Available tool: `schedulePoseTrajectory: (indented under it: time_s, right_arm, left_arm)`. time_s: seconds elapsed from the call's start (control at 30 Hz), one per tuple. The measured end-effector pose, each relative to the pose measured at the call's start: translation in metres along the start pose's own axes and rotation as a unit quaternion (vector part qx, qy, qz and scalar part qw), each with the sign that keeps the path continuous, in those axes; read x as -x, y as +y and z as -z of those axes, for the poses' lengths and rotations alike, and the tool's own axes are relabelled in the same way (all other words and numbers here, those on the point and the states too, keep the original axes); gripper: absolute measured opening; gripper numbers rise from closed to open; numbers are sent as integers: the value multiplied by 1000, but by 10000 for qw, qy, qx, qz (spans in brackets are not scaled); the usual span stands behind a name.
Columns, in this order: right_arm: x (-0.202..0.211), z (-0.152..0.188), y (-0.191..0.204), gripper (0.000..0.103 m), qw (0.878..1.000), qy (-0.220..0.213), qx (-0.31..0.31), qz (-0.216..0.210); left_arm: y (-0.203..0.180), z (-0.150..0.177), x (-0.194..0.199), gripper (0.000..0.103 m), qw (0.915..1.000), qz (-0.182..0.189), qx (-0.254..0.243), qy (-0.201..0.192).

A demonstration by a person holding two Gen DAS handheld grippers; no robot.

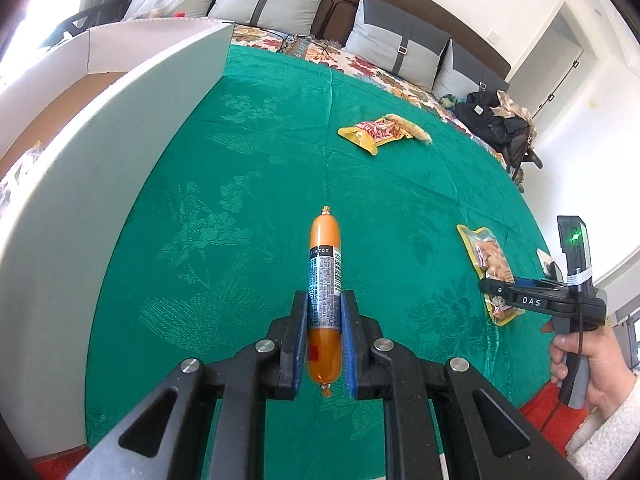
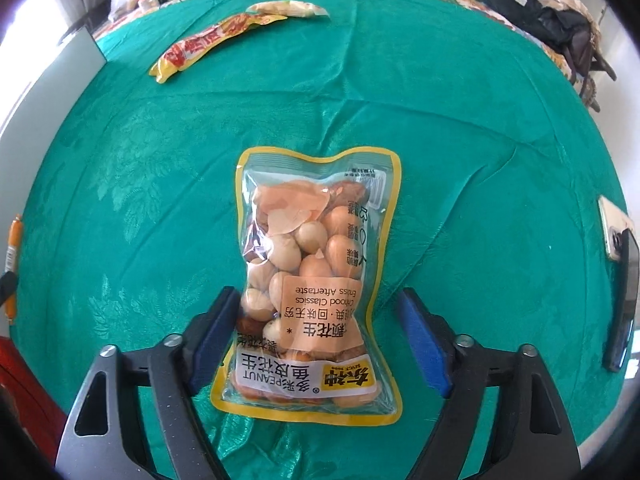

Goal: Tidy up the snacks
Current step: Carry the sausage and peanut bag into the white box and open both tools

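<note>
My left gripper is shut on an orange sausage stick with a grey printed label, held above the green cloth and pointing away from me. The sausage also shows at the left edge of the right wrist view. A clear, yellow-rimmed peanut packet lies flat on the cloth. My right gripper straddles its lower half. The left pad is at the packet's edge, while the right pad stands a little apart from it. In the left wrist view the right gripper hangs over the same packet, held by a hand.
A white box wall rises along the cloth's left side. Farther back lie a yellow-red snack packet and a pale packet. A phone sits at the right edge. Cushions and a dark bag lie beyond.
</note>
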State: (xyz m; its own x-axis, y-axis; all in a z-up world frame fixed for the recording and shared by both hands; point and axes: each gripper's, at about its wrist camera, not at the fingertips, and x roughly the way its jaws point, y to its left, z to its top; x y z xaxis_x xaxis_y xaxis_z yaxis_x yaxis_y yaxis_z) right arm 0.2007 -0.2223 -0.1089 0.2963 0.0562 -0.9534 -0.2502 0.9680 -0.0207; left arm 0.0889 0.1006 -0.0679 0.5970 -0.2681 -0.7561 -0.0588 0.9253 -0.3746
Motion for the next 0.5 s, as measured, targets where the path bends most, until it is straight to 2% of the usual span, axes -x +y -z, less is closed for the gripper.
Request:
schedulePoseTrajectory:
  time_s: [0.13, 0.23, 0.27, 0.4, 0.5]
  right_arm:
    - [15, 10, 2, 58, 9996, -124, -52, -235]
    - [42, 8, 5, 57, 9955, -345, -385, -798]
    - [54, 3, 14, 53, 9937, -466, -336, -958]
    - [108, -27, 78, 52, 9826, -926, 204, -1597]
    - [138, -50, 136, 52, 9665, -1156, 447, -2249]
  left_arm:
    - [1, -5, 26, 15, 9996, 90, 124, -253]
    - [3, -14, 47, 15, 9978, 288, 290, -523]
    - [4, -19, 54, 15, 9968, 360, 350, -614]
    - [25, -40, 87, 15, 9927, 444, 592, -955]
    - [59, -54, 114, 15, 9889, 255, 847, -1194]
